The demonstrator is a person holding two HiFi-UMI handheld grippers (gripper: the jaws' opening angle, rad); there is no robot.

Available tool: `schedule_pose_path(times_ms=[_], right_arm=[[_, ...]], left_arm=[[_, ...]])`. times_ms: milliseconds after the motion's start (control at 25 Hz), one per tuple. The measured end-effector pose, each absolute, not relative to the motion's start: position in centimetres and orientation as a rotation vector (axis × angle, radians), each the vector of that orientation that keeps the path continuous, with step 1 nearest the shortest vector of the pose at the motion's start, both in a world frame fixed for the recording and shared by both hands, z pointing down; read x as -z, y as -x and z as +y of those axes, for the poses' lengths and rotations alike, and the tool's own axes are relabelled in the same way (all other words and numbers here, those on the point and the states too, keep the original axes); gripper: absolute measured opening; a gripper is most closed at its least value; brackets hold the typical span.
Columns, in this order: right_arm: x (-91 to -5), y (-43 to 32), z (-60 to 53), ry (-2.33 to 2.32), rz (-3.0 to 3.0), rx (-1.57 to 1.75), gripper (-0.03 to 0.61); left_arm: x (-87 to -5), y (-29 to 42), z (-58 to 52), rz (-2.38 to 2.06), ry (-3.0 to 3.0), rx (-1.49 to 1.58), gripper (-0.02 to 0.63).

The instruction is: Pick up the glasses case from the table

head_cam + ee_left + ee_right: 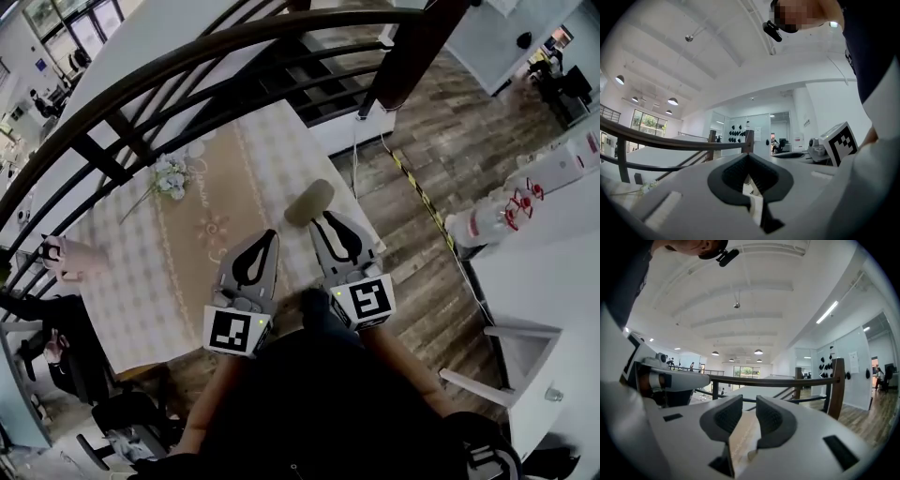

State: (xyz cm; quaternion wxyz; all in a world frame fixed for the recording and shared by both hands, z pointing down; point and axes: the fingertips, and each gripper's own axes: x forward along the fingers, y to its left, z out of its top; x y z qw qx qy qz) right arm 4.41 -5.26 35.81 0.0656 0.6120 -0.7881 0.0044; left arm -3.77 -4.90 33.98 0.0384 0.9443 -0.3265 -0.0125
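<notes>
Left tool [749, 153]: closed, tips meeting, nothing between the jaws; held about level above the near edge of the surface.
Right tool [749, 399]: slightly open, a narrow gap with nothing in it; alongside the left one, tips aimed toward the case.
Glasses case [309, 202]: oblong, olive-beige, lying flat on the surface near its right edge, just beyond the right tool's tips; apart from them, not touched.
Surface [122, 272]: checked cloth with a beige runner [202, 253] down the middle.
Flowers [171, 176]: small white bunch on the far side of the runner, well apart from the case.
Railing [412, 47]: dark wood, crossing above the far end of the surface.
Done so far: approach only, by the look of it; both tools near, case resting where it lies.
Left to do: open the right jaws wider, close on the case, lift it clear.
</notes>
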Motion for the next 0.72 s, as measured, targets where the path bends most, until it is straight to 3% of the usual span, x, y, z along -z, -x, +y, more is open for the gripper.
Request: schedule_pose_path(times_ms=[720], right_arm=[[-38.3, -9.3, -13.4, -1.489, -2.602, -0.013, 0.089]], left_arm=[[-34.9, -0.7, -11.8, -1.407, -2.754, 0.07, 0.011]])
